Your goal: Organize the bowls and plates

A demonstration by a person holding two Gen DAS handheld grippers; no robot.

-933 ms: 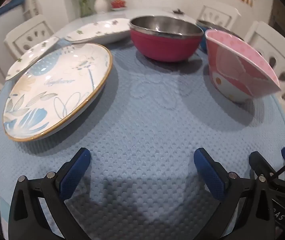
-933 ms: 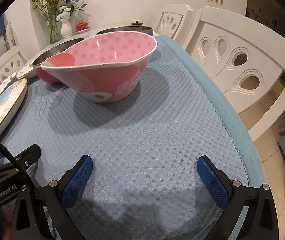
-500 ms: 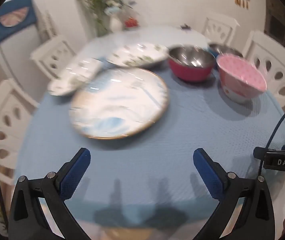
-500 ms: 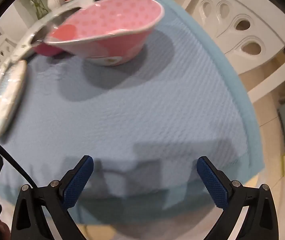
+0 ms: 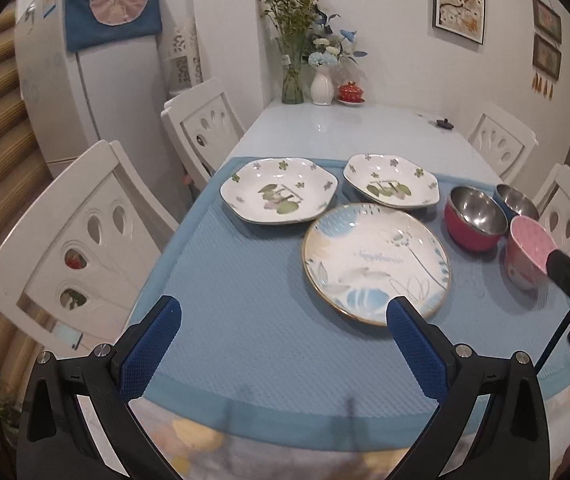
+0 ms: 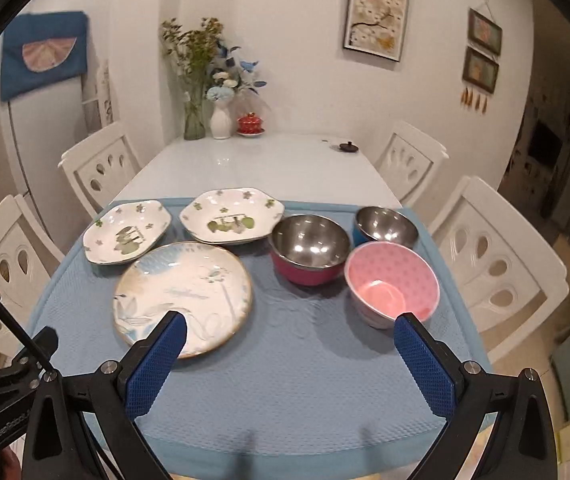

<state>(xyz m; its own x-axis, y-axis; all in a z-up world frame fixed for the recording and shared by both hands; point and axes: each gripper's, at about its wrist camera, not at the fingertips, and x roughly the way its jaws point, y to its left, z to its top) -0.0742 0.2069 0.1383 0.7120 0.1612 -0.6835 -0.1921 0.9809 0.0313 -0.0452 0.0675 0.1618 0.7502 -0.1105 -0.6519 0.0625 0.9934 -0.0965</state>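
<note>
On the blue mat (image 5: 245,280) lie a round blue-leaf plate (image 5: 377,258) (image 6: 183,296) and two white floral dishes (image 5: 279,196) (image 5: 391,182), also in the right wrist view (image 6: 127,236) (image 6: 233,220). To their right stand a red steel-lined bowl (image 5: 475,216) (image 6: 309,248), a blue steel-lined bowl (image 5: 517,200) (image 6: 385,226) and a pink dotted bowl (image 5: 527,254) (image 6: 391,288). My left gripper (image 5: 283,344) and right gripper (image 6: 291,360) are open and empty, held above the mat's near edge.
White chairs stand at the left (image 5: 85,240) and right (image 6: 497,264) of the white table (image 6: 261,164). Vases with flowers (image 6: 205,92) and a red lidded cup (image 6: 251,122) stand at the far end. A fridge (image 5: 97,80) is at the left.
Both grippers have pulled back and risen away from the dishes, so the whole table now shows. Both stay open. The dishes have not moved.
</note>
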